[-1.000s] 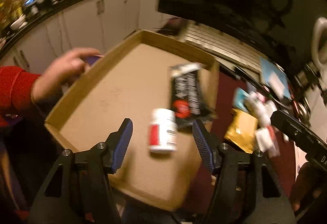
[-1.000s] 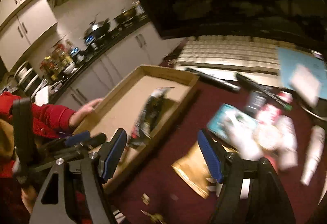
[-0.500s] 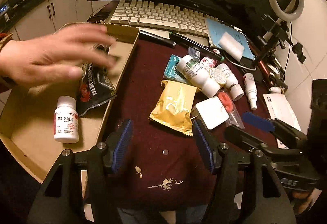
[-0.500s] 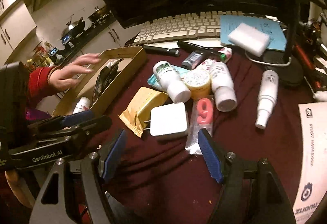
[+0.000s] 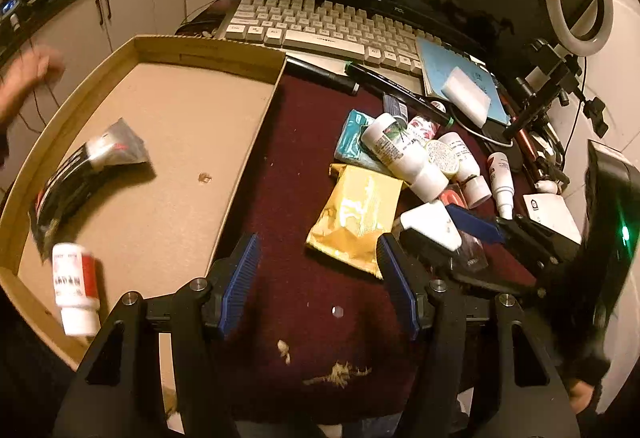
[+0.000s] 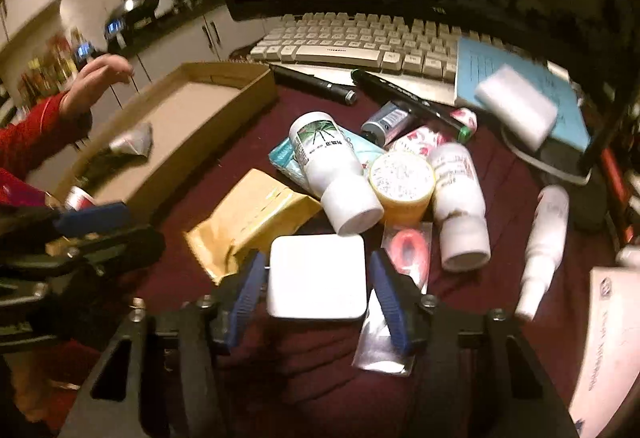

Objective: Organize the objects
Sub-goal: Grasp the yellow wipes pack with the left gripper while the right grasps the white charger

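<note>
A white square charger (image 6: 318, 278) lies on the maroon cloth. My right gripper (image 6: 318, 262) straddles it with its jaws closing; the blue pads stand just off its two sides. My left gripper (image 5: 320, 278) hovers open over bare cloth with nothing between its fingers. A yellow foil packet (image 5: 356, 222) lies just beyond its right finger. The cardboard tray (image 5: 208, 50) at the left holds a black packet (image 5: 80, 174) and a white pill bottle (image 5: 74, 286) with a red label. In the left wrist view the right gripper (image 5: 436, 226) shows around the charger (image 5: 430, 226).
Beyond the charger lie a white bottle (image 6: 336, 174), a yellow jar (image 6: 402, 182), another bottle (image 6: 460, 206), a spray bottle (image 6: 546, 238) and a bagged red candle (image 6: 408, 250). Behind are pens, a keyboard (image 5: 320, 26) and a monitor. A person's hand (image 6: 96, 78) hovers past the tray.
Both views swung from the tray to the cluttered cloth. My right gripper dropped over the white charger and its jaws narrowed. The person's hand drew back from over the tray.
</note>
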Available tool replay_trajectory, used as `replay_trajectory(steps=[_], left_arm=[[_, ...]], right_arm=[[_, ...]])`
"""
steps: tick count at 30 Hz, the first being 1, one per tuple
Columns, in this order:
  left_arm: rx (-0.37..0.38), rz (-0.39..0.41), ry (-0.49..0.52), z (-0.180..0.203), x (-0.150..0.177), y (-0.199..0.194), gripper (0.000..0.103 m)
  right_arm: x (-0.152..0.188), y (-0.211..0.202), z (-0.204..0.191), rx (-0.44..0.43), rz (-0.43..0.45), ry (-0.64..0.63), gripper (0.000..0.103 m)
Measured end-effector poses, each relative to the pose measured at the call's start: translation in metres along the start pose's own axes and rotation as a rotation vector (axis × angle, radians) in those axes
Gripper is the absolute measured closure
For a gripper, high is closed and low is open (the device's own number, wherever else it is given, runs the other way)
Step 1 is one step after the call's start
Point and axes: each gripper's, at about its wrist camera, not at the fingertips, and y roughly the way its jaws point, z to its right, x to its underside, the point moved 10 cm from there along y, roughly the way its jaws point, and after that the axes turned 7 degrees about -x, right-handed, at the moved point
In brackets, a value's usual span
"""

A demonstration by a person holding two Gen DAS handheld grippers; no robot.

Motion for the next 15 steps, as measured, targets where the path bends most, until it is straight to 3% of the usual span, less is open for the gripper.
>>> replay_trajectory(steps=[13, 15], left_arm=[[0.076, -0.087, 0.081, 0.036, -0.011, 0.047, 0.042], [0.047, -0.110, 0.104, 0.038, -0.010, 0.057, 0.042]], right_arm=[[0.022, -0.020, -0.001, -0.058, -0.009, 0.008, 0.053], [0.022, -0.020, -0.001, -0.058, -0.007, 0.008, 0.053]])
